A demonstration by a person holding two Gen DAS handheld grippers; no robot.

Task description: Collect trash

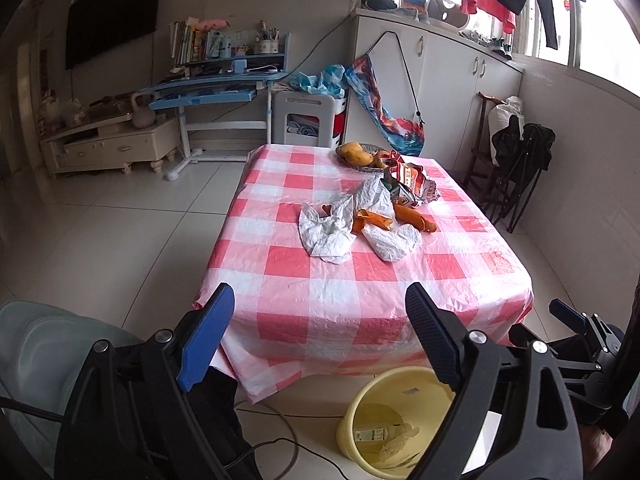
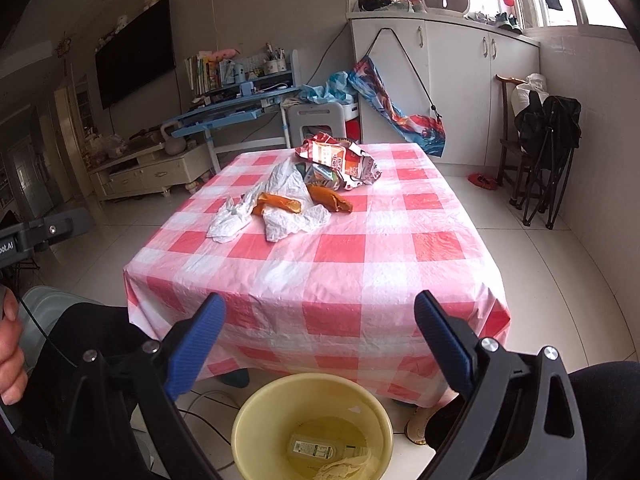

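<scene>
crumpled white tissues point(image 1: 328, 232), orange peels point(image 1: 414, 218) and a torn snack bag point(image 1: 414, 184) lie clustered on the checkered tabletop point(image 1: 360, 280); the yellow bin point(image 2: 256, 412) on the floor holds a bottle point(image 2: 314, 449).

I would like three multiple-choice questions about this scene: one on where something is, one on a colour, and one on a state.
1. Where does the yellow bin stand?
A. on the table
B. on the floor at the table's near edge
C. on the blue desk

2. What colours has the tablecloth?
A. pink and white checks
B. green stripes
C. plain blue

3. How is the left hand-held gripper?
A. shut on a tissue
B. shut on nothing
C. open, holding nothing

Answers:
1. B, the bin sits on the tiles below the cloth's hanging edge.
2. A, the squares alternate pink and white.
3. C, its blue fingers stand wide apart with only the table seen between them.
</scene>
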